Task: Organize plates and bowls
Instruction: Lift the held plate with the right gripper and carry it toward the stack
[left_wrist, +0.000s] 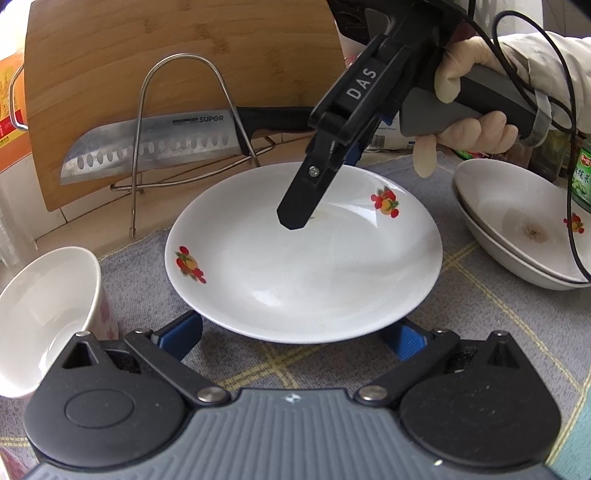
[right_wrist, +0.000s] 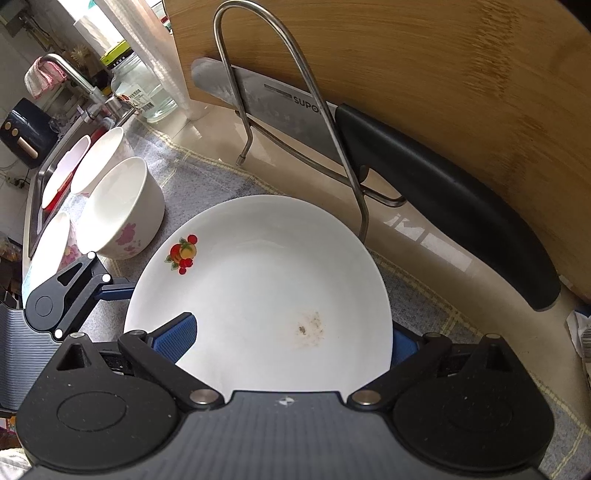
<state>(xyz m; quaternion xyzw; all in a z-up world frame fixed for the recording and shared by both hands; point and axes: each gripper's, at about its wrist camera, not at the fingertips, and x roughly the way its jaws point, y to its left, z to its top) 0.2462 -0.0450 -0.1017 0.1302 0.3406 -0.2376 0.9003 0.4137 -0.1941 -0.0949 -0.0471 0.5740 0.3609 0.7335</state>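
Observation:
A white plate with fruit prints (left_wrist: 303, 258) lies on the grey cloth; it also shows in the right wrist view (right_wrist: 266, 288). My left gripper (left_wrist: 295, 336) is open, its blue fingers at the plate's near rim, one on each side and low. My right gripper (right_wrist: 291, 343) is open around the plate's rim, one blue finger (right_wrist: 177, 339) over the plate, the other under it. In the left wrist view the right gripper (left_wrist: 295, 218) reaches over the plate's far side. Stacked white plates (left_wrist: 517, 236) sit at right. White bowls (right_wrist: 118, 206) stand at left.
A wooden cutting board (left_wrist: 177, 77) leans at the back behind a wire rack (left_wrist: 184, 110) holding a large knife (left_wrist: 155, 147). A bowl (left_wrist: 44, 306) stands near my left gripper. Jars (left_wrist: 580, 177) stand at far right. A sink and tap (right_wrist: 74, 81) lie far left.

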